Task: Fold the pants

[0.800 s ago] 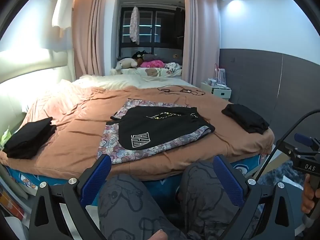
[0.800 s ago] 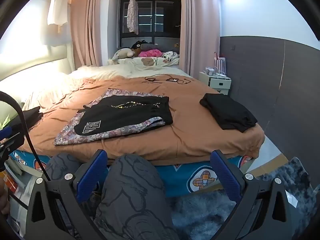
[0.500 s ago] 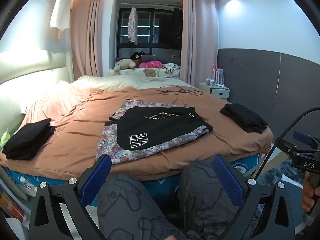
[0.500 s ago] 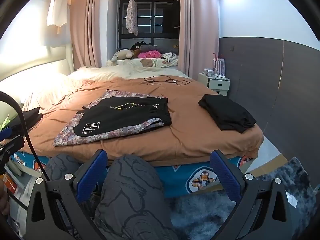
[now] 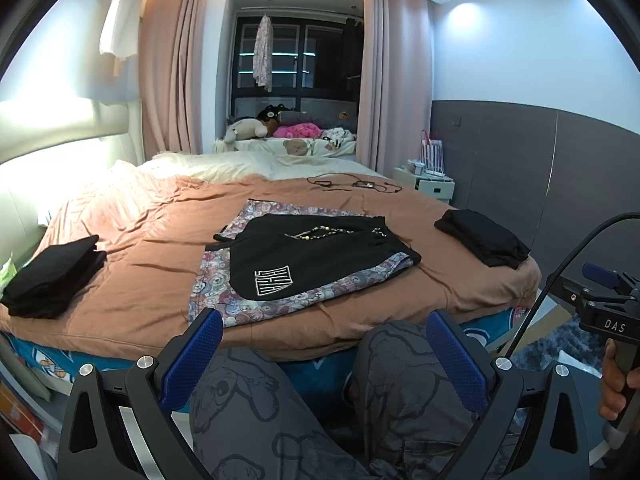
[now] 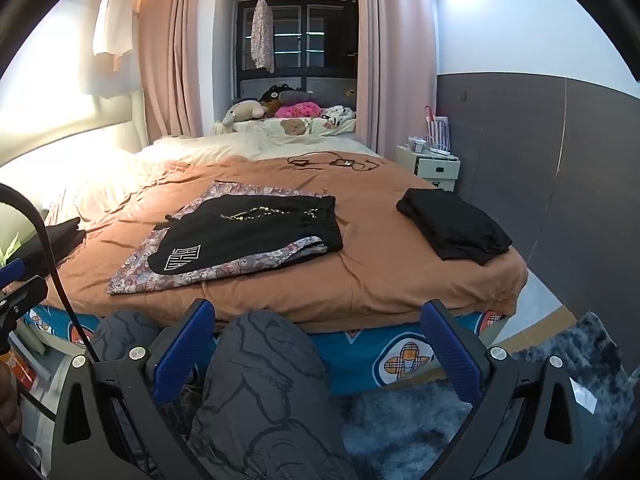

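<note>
Lying flat mid-bed: black fabric shorts with a white square logo [image 5: 304, 256] [image 6: 248, 236], spread over a bear-print patterned cloth [image 5: 224, 300] on the rust-brown bedspread [image 5: 132, 248]. Flanking at either bed edge: folded black garment piles [image 5: 52, 276] [image 6: 452, 228]. Hovering short of the bed, above grey printed trouser knees [image 5: 400, 364]: left gripper [image 5: 324, 344] and right gripper [image 6: 316, 336], jaws standing wide apart, gripping nothing.

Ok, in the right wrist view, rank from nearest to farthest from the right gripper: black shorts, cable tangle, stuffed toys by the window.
From the right gripper:
1. Black shorts, mid-bed on the patterned cloth.
2. Cable tangle, far end of the brown cover.
3. Stuffed toys, window ledge.
</note>
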Demonstrator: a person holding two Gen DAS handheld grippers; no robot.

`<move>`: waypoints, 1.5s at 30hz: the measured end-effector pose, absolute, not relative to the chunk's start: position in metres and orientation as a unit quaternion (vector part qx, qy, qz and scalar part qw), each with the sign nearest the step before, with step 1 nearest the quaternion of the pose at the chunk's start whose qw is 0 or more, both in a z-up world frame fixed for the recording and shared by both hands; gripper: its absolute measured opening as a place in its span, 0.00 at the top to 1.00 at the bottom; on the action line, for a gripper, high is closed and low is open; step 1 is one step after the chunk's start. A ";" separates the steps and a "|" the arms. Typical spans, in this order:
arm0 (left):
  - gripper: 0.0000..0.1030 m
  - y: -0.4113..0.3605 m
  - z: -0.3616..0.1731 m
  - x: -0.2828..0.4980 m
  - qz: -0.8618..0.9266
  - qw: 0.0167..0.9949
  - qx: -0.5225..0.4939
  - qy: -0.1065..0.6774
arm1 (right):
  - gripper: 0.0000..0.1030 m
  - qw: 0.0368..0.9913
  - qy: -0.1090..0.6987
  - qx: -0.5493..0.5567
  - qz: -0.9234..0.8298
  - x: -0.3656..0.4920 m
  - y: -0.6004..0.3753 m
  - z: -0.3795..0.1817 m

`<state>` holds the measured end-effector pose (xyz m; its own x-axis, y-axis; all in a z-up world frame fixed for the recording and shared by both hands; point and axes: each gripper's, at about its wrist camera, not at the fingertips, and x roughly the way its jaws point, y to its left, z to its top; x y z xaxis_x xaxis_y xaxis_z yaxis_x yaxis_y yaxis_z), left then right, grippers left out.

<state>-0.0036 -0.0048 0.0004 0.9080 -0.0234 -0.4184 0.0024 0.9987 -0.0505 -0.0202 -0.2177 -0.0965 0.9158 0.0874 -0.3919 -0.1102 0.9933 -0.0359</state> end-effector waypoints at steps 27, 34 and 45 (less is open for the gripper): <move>0.00 0.003 0.001 -0.011 -0.017 0.979 -0.038 0.200 | 0.00 0.979 0.195 -0.033 0.047 -0.018 -0.216 -0.097; 0.00 0.004 0.002 -0.012 -0.019 0.979 -0.039 0.200 | 0.00 0.979 0.195 -0.033 0.047 -0.018 -0.216 -0.097; 0.00 0.007 0.005 -0.017 -0.015 0.981 -0.039 0.190 | 0.00 0.980 0.192 -0.032 0.049 -0.019 -0.217 -0.097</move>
<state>-0.0169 0.0067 0.0049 0.9273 -0.0450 -0.3716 0.0150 0.9964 -0.0831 -0.0191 -0.2174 -0.0968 0.9215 0.0840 -0.3791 -0.1084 0.9932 -0.0434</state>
